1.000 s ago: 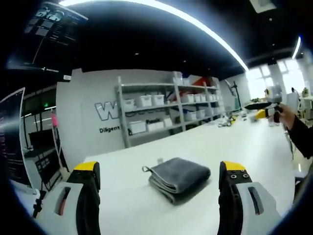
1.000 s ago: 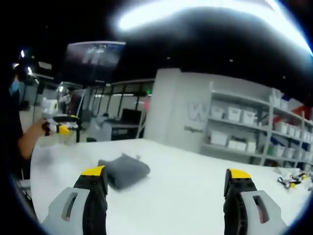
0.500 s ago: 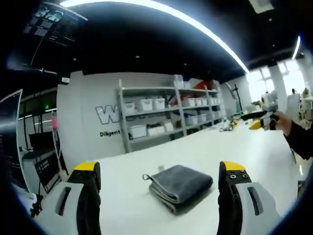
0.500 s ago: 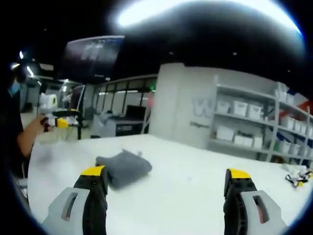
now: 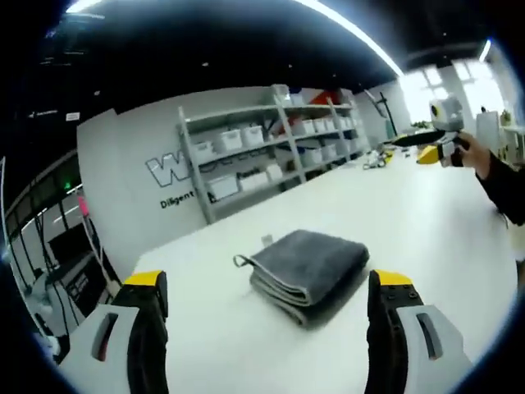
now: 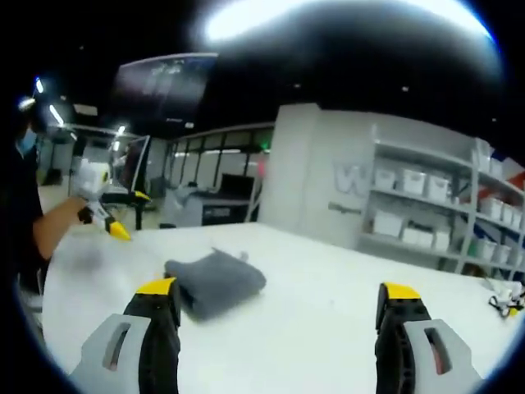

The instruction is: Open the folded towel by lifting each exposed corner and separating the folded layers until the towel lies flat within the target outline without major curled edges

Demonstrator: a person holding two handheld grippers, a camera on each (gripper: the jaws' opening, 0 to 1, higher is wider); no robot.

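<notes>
In the left gripper view, the left gripper (image 5: pixel 267 308) hovers above a white table (image 5: pixel 426 222) with its two yellow-tipped jaws spread wide and nothing between them. A grey towel (image 5: pixel 310 267), folded into a thick stack, lies on the table just ahead of the jaws, between them in the picture, with a small loop tag sticking out at its left corner. At the far right, a hand (image 5: pixel 474 158) holds the right gripper (image 5: pixel 410 141) over the table, well apart from the towel. Shelves (image 5: pixel 271 148) with white bins stand against the back wall.

In the right gripper view, the right gripper (image 6: pixel 277 316) is also wide open and empty above the table (image 6: pixel 328 312). The folded towel (image 6: pixel 215 281) lies near the left jaw, not touching it. At the left edge the left gripper (image 6: pixel 111 222) is held over the table; how far it is open cannot be told from here.
</notes>
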